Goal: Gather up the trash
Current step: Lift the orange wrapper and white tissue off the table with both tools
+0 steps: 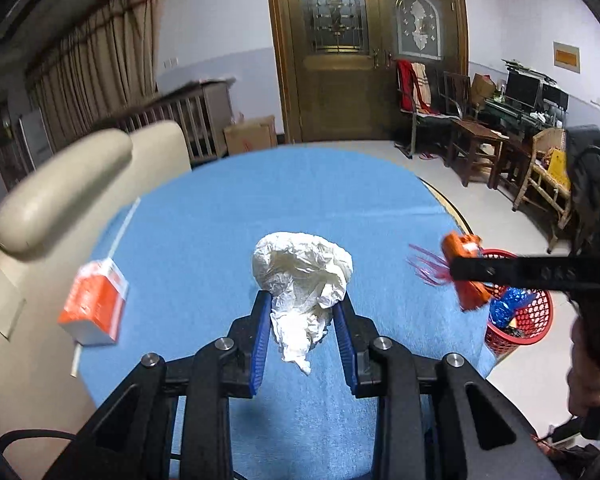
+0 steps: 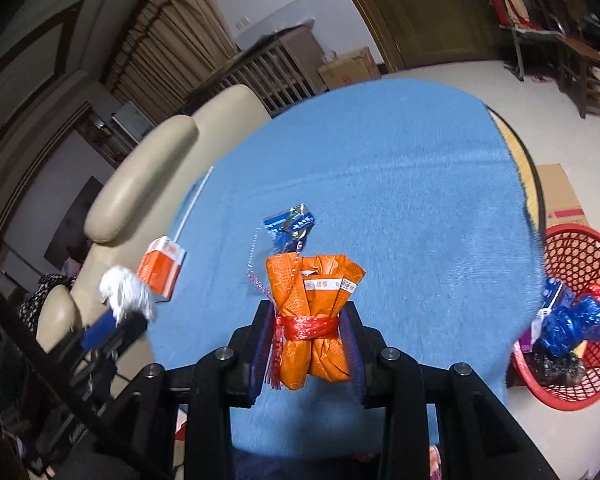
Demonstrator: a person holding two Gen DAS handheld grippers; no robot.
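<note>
My left gripper [image 1: 302, 300] is shut on a crumpled white paper wad [image 1: 302, 268], held above the blue-covered table [image 1: 300, 192]; the wad also shows in the right wrist view [image 2: 126, 292]. My right gripper [image 2: 310, 312] is shut on an orange wrapper bundle [image 2: 314, 304] tied with red string; the bundle shows in the left wrist view [image 1: 462, 268] near the table's right edge. An orange and white carton [image 1: 94, 306] [image 2: 162, 268] lies at the table's left edge. A blue foil wrapper [image 2: 290, 222] lies mid-table. A red mesh basket [image 2: 580, 320] [image 1: 520, 304] stands on the floor to the right.
The basket holds a blue foil bag [image 2: 572, 324] and dark trash. A beige sofa [image 1: 60, 200] runs along the table's left side. A cardboard box [image 2: 560, 200] stands behind the basket. Chairs and a desk [image 1: 500, 128] line the right wall.
</note>
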